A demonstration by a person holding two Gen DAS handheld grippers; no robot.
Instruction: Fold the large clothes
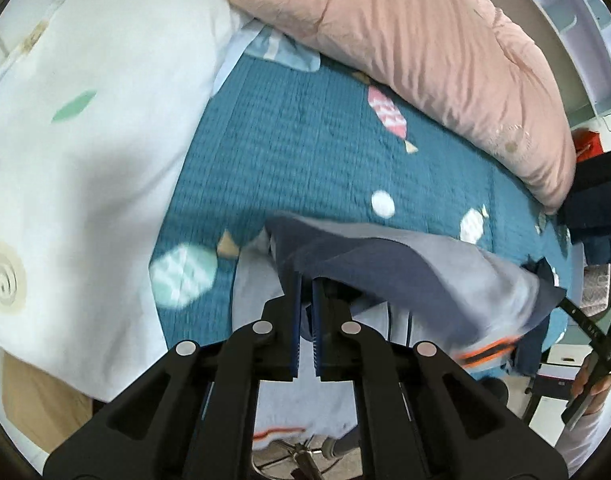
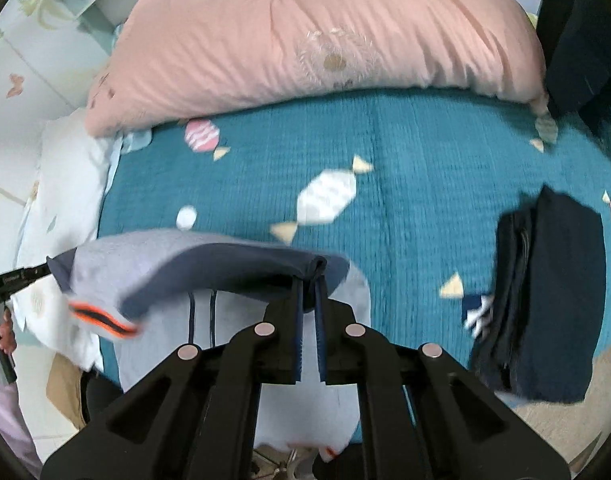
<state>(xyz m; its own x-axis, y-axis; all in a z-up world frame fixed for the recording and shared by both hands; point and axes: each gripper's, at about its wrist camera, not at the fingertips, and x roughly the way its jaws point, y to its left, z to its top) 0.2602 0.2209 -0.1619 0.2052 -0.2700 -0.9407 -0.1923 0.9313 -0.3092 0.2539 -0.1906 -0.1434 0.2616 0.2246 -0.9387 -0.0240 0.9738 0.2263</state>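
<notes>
**Lifting a garment over the bed**

Left gripper [image 1: 308, 280]: jaws pinched on the grey-blue garment [image 1: 405, 268], raised above the teal quilt [image 1: 305, 152]. Right gripper [image 2: 309, 280]: likewise clamped on its edge. Pink duvet [image 2: 305, 32] behind; white pillow [image 1: 85, 120] beside; dark pile [image 2: 545, 300], possibly folded clothes, blurred.
</notes>
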